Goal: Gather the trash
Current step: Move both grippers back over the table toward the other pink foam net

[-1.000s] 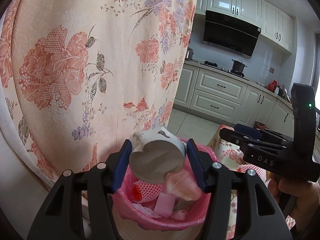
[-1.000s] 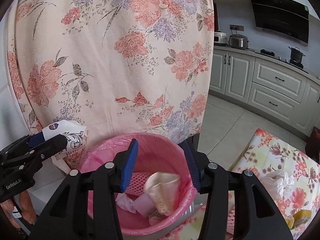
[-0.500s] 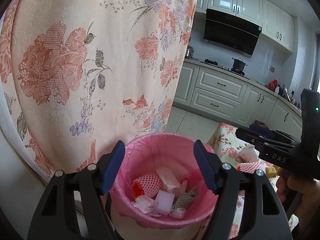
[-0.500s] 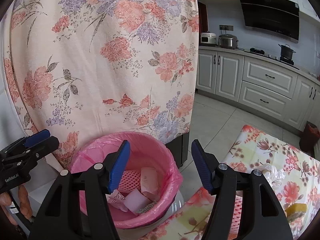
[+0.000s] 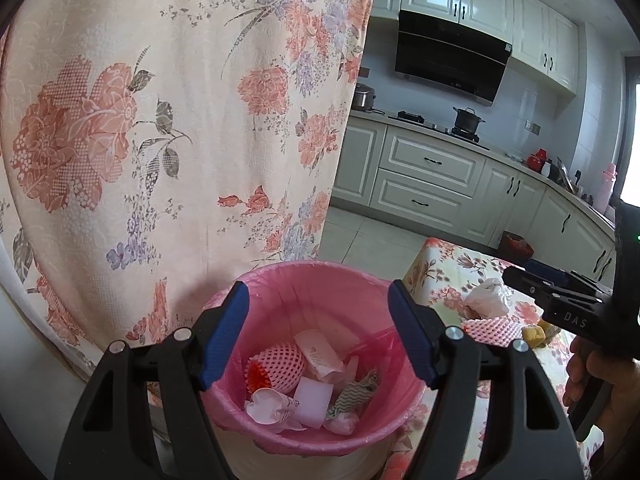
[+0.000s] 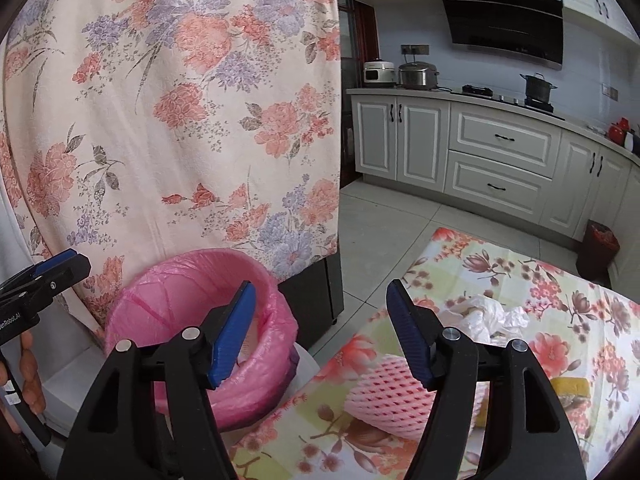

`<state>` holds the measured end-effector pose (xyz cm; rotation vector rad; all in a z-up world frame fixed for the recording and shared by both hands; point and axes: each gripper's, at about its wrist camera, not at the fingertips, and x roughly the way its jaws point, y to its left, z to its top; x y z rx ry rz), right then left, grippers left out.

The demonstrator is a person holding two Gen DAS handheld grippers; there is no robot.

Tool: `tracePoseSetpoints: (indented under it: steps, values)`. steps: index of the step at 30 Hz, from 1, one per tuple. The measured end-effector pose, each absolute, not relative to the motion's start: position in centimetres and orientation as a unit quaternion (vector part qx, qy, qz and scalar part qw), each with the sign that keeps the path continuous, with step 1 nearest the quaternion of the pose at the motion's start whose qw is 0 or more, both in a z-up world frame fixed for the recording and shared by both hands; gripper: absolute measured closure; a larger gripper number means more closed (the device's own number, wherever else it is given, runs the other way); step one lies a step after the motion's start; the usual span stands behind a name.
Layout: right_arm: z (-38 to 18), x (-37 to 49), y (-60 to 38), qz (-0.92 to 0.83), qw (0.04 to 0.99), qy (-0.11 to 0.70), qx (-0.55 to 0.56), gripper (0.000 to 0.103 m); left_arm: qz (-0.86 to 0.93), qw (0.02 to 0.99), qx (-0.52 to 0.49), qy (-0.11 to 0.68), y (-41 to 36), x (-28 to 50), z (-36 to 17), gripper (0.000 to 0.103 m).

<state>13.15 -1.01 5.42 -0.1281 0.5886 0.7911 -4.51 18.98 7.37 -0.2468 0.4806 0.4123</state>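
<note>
The left tool hangs over the pink-lined trash bin with its blue pads spread wide and nothing between them; its jaws have just been opening. Inside the bin lie a pink foam fruit net, a crushed white paper cup, a white foam block, a folded paper wrapper and a scrap with a green zigzag print. The bin stands just off the counter's left edge, against a floral cloth that hangs behind it.

The right tool is also released, empty, and its jaws have just been opening too. It points at the near left corner of the counter, which wears a flowered tablecloth. Below its right finger, on the counter, a second pink foam net lies on its side. Beyond that, farther from the near edge, sits a crumpled white plastic bag. A yellow item lies to the right of the net, partly hidden by the tool's right arm, so its kind is unclear.

In the left wrist view the right tool shows at the right edge, held by a hand above the bag and net. In the right wrist view the left tool shows at the left edge beside the bin.
</note>
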Motion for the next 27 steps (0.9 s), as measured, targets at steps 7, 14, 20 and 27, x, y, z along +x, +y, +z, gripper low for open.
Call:
tracePoseSetpoints:
  steps: [7,14,20,27]
  values:
    - [4.8,14.6,-5.7,0.344,0.893,0.287,-0.046,0.038,0.187,0.946,-0.110,0.241,17.1,-3.0,7.4,0.032]
    - [4.2,15.9,-10.3,0.309,0.905,0.292,-0.032,0.038,0.169,0.950,-0.097,0.243,14.7,-1.4,7.3,0.032]
    - [3.6,16.7,-13.8,0.283,0.912,0.296,-0.021,0.037,0.145,0.954,-0.085,0.249,12.4,0.5,7.0,0.032]
    - [2.7,17.7,-17.3,0.258,0.918,0.302,-0.013,0.035,0.117,0.955,-0.076,0.260,9.7,2.9,6.7,0.028]
